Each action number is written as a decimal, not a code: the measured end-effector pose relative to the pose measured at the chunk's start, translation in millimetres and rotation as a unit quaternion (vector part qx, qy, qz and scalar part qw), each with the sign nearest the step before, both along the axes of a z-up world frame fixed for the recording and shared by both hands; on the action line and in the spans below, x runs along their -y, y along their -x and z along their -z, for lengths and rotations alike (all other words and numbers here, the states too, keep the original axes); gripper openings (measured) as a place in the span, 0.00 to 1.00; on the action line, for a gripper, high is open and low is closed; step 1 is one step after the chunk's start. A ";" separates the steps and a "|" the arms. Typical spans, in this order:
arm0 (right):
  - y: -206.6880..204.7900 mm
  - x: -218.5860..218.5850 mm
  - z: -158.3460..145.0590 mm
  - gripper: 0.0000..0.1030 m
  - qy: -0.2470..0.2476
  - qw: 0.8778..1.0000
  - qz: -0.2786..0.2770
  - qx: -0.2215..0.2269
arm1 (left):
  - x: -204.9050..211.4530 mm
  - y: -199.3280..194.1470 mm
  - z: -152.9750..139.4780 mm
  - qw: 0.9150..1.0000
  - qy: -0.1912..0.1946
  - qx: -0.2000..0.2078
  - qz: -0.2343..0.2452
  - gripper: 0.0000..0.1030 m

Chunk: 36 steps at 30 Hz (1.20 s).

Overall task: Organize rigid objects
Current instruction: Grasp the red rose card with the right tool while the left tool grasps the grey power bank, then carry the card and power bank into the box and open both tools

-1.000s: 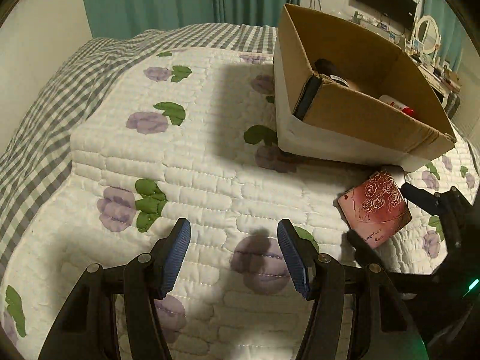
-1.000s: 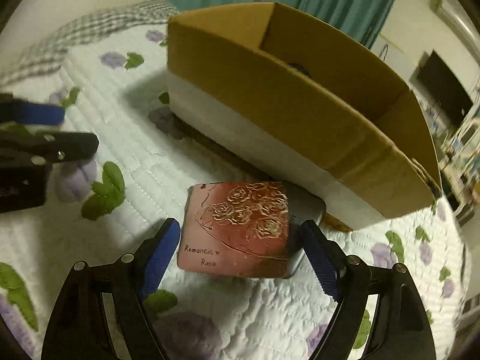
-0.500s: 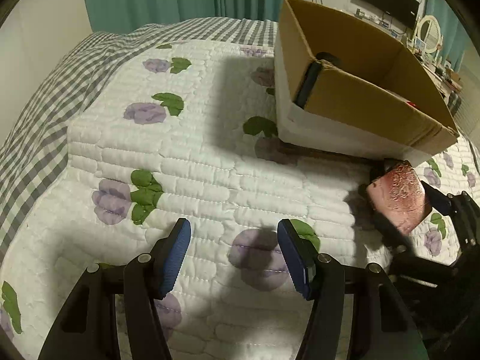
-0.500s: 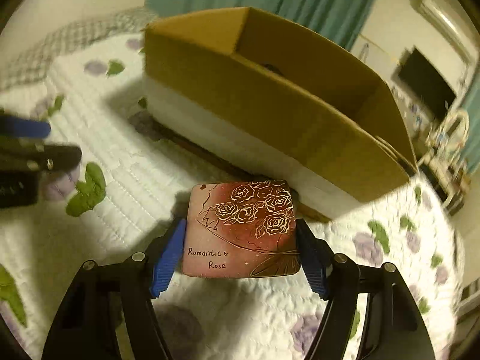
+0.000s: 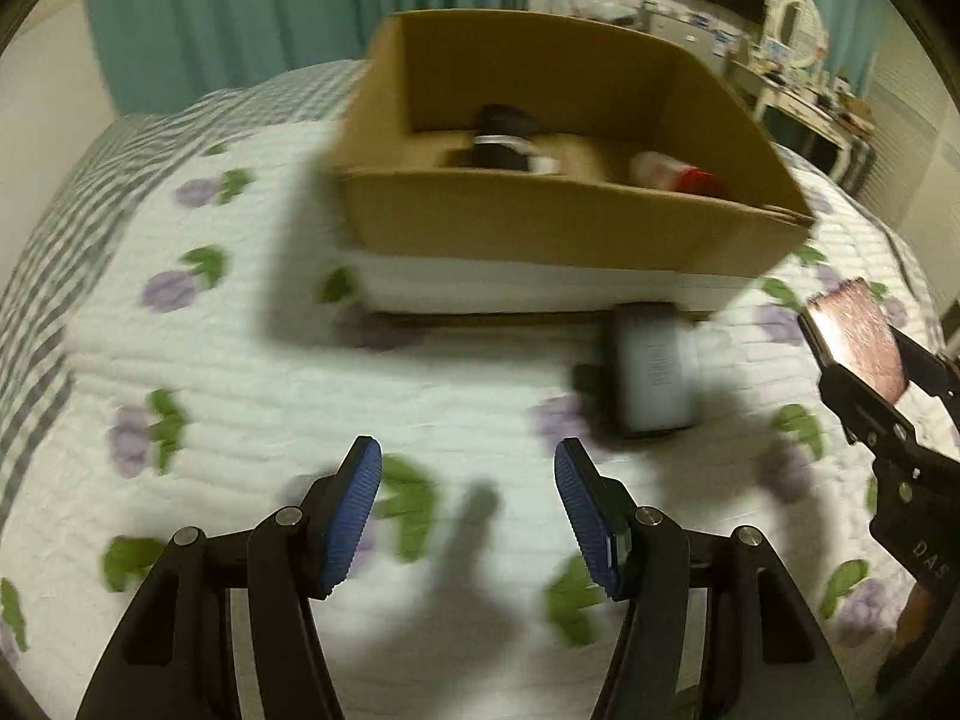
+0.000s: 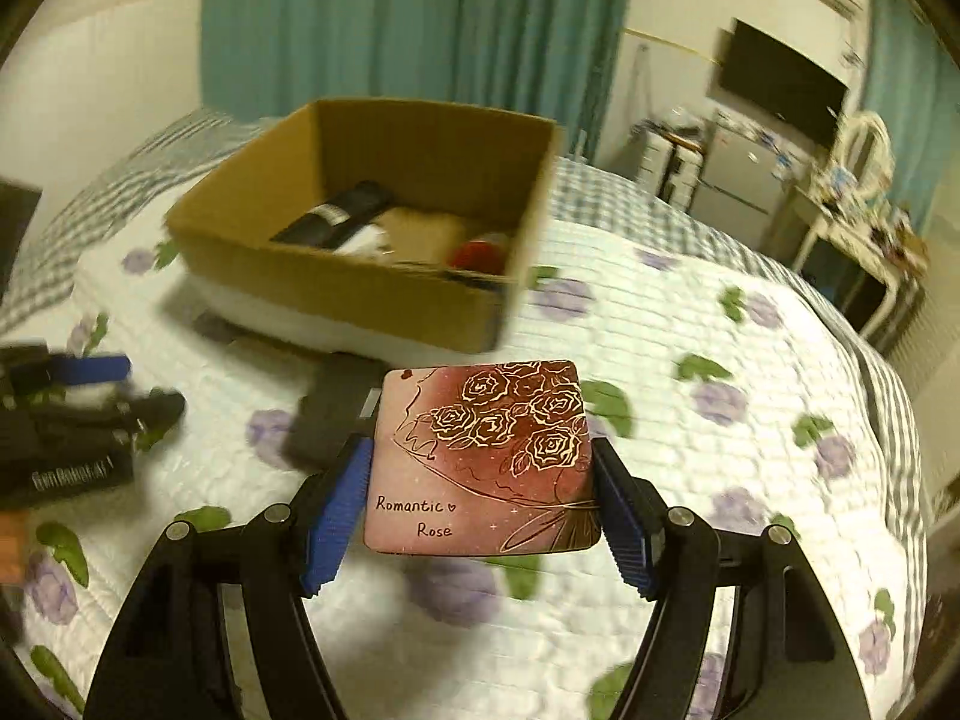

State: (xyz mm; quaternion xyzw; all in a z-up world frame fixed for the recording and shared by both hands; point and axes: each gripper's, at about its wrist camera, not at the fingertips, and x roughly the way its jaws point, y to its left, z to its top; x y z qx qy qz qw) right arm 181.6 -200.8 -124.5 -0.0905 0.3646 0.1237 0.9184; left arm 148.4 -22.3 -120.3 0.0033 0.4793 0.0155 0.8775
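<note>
My right gripper (image 6: 480, 504) is shut on a red "Romantic Rose" tin (image 6: 483, 456) and holds it above the quilt, in front of the open cardboard box (image 6: 336, 282). The tin also shows at the right edge of the left wrist view (image 5: 858, 336). The box (image 5: 570, 228) holds a black cylinder (image 5: 501, 141) and a white bottle with a red cap (image 5: 678, 177). A flat white and black box (image 5: 651, 378) lies on the quilt in front of the cardboard box. My left gripper (image 5: 468, 516) is open and empty above the quilt.
The bed is covered by a white quilt with purple flowers (image 5: 240, 360). A grey checked blanket (image 6: 894, 396) lies along the bed's edges. Teal curtains (image 6: 390, 30) hang behind. A dresser with clutter (image 6: 852, 204) stands at the far right.
My right gripper has lifted the tin off the quilt and risen, uncovering the flat white and black box beneath it. My left gripper has swung right toward the cardboard box.
</note>
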 end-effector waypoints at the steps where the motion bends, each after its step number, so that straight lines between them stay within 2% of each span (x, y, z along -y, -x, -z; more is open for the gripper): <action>1: -0.7 7.2 -1.6 0.69 -0.005 1.000 0.005 -0.002 | 9.8 -1.9 0.5 1.000 0.005 0.001 0.012 0.61; 5: -11.4 21.7 -1.7 0.69 -0.037 0.999 0.028 -0.016 | 39.2 -14.4 6.2 0.999 0.020 -0.006 0.039 0.61; 9: -15.8 30.5 -2.3 0.69 -0.053 0.998 0.034 -0.020 | 61.5 -31.5 18.5 0.999 0.012 -0.014 0.045 0.61; 15: -23.0 42.4 -4.2 0.69 -0.072 0.996 0.048 -0.025 | 66.7 -58.4 42.4 0.999 0.013 -0.041 0.024 0.61; 19: -26.4 42.3 -0.4 0.69 -0.073 0.995 0.051 -0.034 | 68.9 -63.0 47.6 0.999 0.020 -0.031 0.030 0.59; 20: -26.2 41.5 -0.4 0.69 -0.072 0.996 0.050 -0.035 | 68.4 -62.9 47.2 0.999 0.024 -0.030 0.032 0.57; 21: -26.6 40.4 0.1 0.69 -0.071 0.996 0.048 -0.036 | 67.3 -61.3 46.5 0.999 0.028 -0.028 0.035 0.42; 29: -22.2 35.5 2.0 0.69 -0.067 0.996 0.046 -0.036 | 61.4 -38.6 31.3 0.998 0.032 -0.022 0.045 0.42; 36: 5.9 28.7 -16.6 0.69 -0.054 0.997 0.045 -0.018 | 45.1 2.9 -5.9 0.998 0.050 0.001 0.048 0.41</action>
